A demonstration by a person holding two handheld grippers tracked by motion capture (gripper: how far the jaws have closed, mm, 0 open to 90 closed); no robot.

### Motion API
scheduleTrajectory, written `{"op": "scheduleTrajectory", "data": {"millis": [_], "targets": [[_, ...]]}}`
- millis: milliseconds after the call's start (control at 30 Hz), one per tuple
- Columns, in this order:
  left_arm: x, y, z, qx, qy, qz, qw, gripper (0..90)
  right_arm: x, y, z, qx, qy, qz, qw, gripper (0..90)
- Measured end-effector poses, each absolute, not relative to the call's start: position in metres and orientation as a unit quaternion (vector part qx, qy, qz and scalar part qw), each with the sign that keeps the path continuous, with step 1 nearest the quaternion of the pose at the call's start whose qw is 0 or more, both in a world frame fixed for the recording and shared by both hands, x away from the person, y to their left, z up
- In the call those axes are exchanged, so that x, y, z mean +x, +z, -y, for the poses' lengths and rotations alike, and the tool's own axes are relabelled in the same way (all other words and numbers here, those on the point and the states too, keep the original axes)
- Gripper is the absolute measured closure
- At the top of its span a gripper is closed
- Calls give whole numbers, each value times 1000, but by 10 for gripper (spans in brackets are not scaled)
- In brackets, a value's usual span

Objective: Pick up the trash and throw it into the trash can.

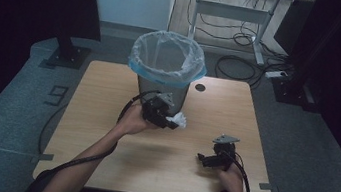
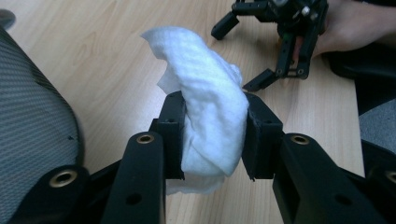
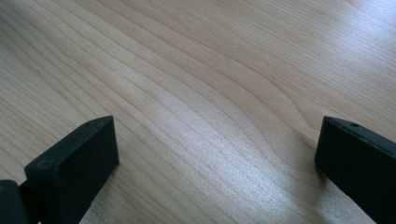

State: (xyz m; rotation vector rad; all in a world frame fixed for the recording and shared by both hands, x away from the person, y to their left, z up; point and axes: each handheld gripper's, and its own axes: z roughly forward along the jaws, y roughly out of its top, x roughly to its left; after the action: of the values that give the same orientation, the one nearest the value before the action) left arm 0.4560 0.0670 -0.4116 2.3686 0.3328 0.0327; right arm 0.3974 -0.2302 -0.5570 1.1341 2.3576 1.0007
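While the wooden table [image 1: 161,150] bears a mesh waste bin [image 1: 166,70] with a plastic liner, the left gripper [image 2: 212,135] beside it clamps a crumpled white tissue [image 2: 205,102], and the right gripper [image 1: 207,158] rests near the front edge, jaws spread wide.

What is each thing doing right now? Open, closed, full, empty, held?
Left gripper: shut on the white tissue.
White tissue: crumpled, clamped between the jaws, held above the table.
Right gripper: open, holding nothing, low over bare wood.
Trash bin: upright on the table, open at the top, lined with a clear bag.
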Motion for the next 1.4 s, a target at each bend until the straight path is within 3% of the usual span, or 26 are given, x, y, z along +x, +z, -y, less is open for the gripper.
{"op": "scheduleTrajectory", "data": {"millis": [1400], "targets": [[488,-294,-87,917,14,-149,369,641,397,-557,230,399,352,-829,169,0]]}}
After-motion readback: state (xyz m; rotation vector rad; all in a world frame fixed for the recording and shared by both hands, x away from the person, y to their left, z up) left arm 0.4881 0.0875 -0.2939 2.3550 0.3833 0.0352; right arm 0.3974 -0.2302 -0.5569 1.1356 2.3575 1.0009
